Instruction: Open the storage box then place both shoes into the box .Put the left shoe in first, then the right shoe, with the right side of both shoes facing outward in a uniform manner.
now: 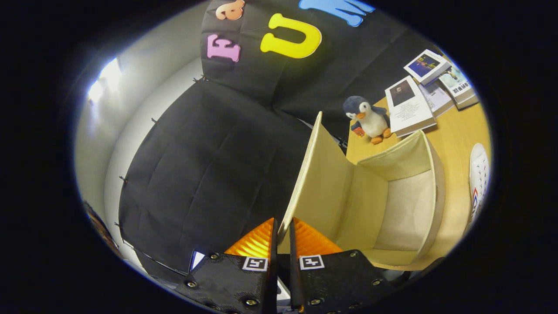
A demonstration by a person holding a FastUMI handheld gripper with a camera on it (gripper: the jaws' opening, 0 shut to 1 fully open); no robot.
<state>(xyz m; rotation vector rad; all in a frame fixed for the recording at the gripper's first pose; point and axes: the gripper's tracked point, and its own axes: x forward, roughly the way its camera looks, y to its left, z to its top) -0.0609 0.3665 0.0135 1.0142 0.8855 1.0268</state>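
1. Gripper (282,231) sits nearest, its two orange fingers (257,242) drawn close together and pinching the edge of the lid (320,183) between them.
2. Lid, a beige panel, rises from the fingertips toward 12 o'clock, standing nearly on edge and swung open from the box (409,205).
3. Box lies just ahead at about 2 o'clock of the fingers, open, its pale inside bare and its walls cream-coloured.
4. Table (453,131), light wood, carries the box and runs on beyond it.
5. Shoe (478,179), white with a small red and blue mark, rests on the table at 3 o'clock, just past the far wall of the box; part of it is cut off.
6. Penguin (368,118), a plush toy, stands beyond the box at 1 o'clock.
7. Books (429,89) lie farthest off, spread beside the penguin toward 2 o'clock.
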